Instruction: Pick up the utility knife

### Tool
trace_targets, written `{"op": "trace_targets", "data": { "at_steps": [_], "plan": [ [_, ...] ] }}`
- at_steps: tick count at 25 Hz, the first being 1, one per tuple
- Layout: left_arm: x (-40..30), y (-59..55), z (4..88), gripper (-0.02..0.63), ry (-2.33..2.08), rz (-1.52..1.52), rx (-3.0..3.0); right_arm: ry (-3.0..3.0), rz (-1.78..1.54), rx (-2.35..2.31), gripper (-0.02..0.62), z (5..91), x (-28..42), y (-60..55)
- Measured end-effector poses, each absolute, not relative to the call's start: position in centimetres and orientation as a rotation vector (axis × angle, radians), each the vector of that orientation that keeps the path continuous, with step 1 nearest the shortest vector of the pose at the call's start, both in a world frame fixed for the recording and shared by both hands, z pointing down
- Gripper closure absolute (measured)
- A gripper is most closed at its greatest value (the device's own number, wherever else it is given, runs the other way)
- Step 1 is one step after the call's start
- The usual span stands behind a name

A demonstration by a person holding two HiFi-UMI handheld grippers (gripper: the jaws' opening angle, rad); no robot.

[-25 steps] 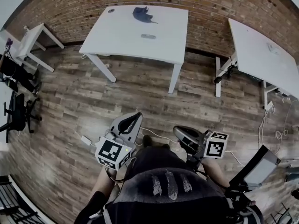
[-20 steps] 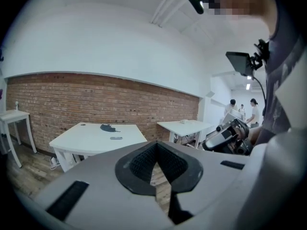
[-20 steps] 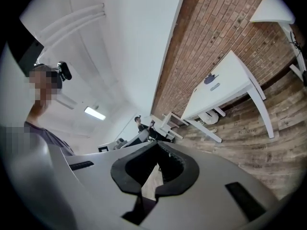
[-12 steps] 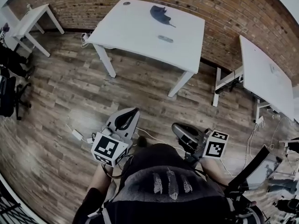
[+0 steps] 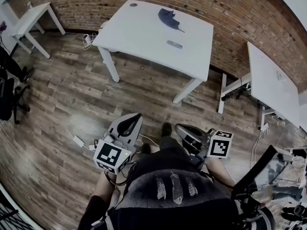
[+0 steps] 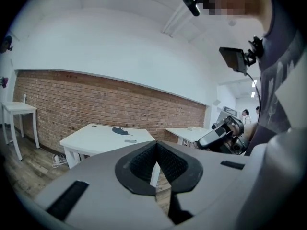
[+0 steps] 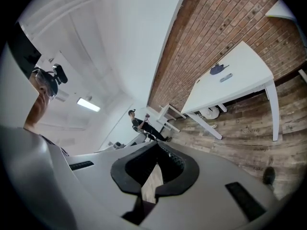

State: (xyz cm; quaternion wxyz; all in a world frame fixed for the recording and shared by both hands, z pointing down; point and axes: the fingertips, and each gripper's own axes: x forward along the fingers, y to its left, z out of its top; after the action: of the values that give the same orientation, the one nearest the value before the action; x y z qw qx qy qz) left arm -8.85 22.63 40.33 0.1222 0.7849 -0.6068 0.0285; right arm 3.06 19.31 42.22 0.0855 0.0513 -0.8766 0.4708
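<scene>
The utility knife [image 5: 174, 44] is a small grey bar lying on the white table [image 5: 144, 37] by the brick wall, far ahead of me. A dark crumpled object [image 5: 168, 17] lies behind it on the same table. My left gripper [image 5: 137, 115] and right gripper [image 5: 178, 128] are held low in front of my body over the wooden floor, both shut and empty. The left gripper view shows its closed jaws [image 6: 156, 145] with the knife [image 6: 130, 141] small beyond them. In the right gripper view the jaws [image 7: 156, 147] are closed and the knife [image 7: 225, 77] lies far off.
A second white table [image 5: 273, 80] stands to the right and a small white one [image 5: 31, 16] at the far left. A power strip with cables [image 5: 79, 140] lies on the floor by my left gripper. A black office chair [image 5: 7, 99] is at the left edge, and a stand with gear [image 5: 259, 171] at my right.
The table with the knife has shifted rightwards and lower in the head view. Both grippers have stayed shut and empty in front of my body.
</scene>
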Motion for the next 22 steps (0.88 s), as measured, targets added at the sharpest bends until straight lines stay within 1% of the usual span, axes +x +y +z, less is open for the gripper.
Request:
{"op": "trace_targets", "data": {
  "at_steps": [4, 12, 16, 22],
  "plan": [
    [-9.7, 21.5, 40.1, 0.609, -1.802, 0.092, 2.266, -2.612, 1.382, 0.083, 0.595, 42.4, 1.5, 18.0],
    [-8.9, 15.8, 40.6, 0.609, -1.771, 0.159, 2.232, -2.572, 1.545, 0.047, 0.595, 43.5, 0.9, 11.3],
    [-8.1, 10.7, 40.4, 0.609, -1.739, 0.274, 2.274, -2.557, 1.645, 0.071, 0.595, 44.4, 2.0, 7.2],
    [-6.3, 3.1, 37.8, 0.609, -1.753, 0.379, 2.333, -2.559, 1.668, 0.05, 0.595, 44.4, 4.1, 1.1]
  ]
}}
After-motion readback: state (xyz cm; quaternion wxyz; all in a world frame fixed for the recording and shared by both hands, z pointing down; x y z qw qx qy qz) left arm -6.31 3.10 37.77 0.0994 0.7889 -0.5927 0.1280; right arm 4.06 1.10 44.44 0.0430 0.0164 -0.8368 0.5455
